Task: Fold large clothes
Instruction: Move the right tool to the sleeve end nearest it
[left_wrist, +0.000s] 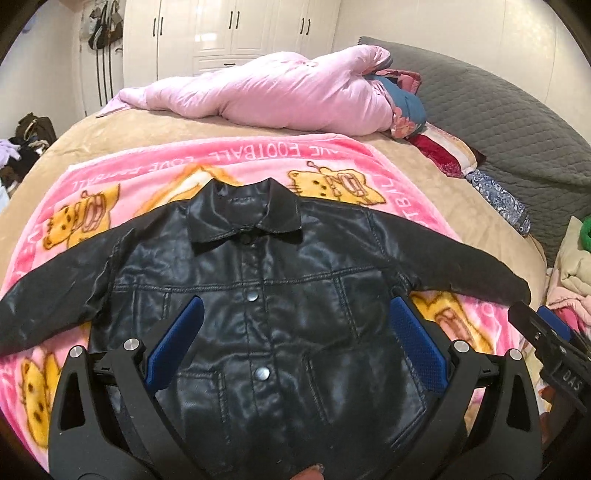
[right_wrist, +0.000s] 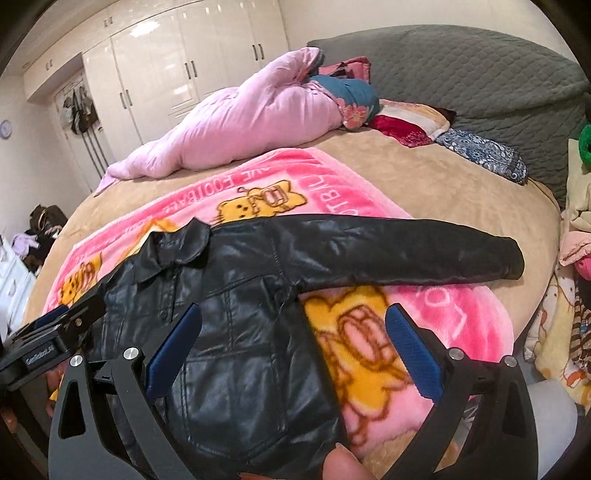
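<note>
A black leather jacket (left_wrist: 266, 295) lies flat, front up and buttoned, on a pink cartoon blanket (left_wrist: 155, 166), both sleeves spread sideways. My left gripper (left_wrist: 295, 325) is open and empty above the jacket's chest and lower front. My right gripper (right_wrist: 293, 332) is open and empty above the jacket's right edge (right_wrist: 240, 332) and the blanket (right_wrist: 369, 350), below the right sleeve (right_wrist: 424, 251). The right gripper's body shows at the right edge of the left wrist view (left_wrist: 546, 339). The left gripper's body shows at the left of the right wrist view (right_wrist: 48, 339).
The blanket lies on a tan bed (left_wrist: 155, 129). A rolled pink quilt (left_wrist: 280, 96), pillows (left_wrist: 439, 151) and a grey headboard (left_wrist: 517, 122) lie at the far side. Piled clothes (right_wrist: 576, 258) sit right of the bed. White wardrobes (right_wrist: 177, 74) stand behind.
</note>
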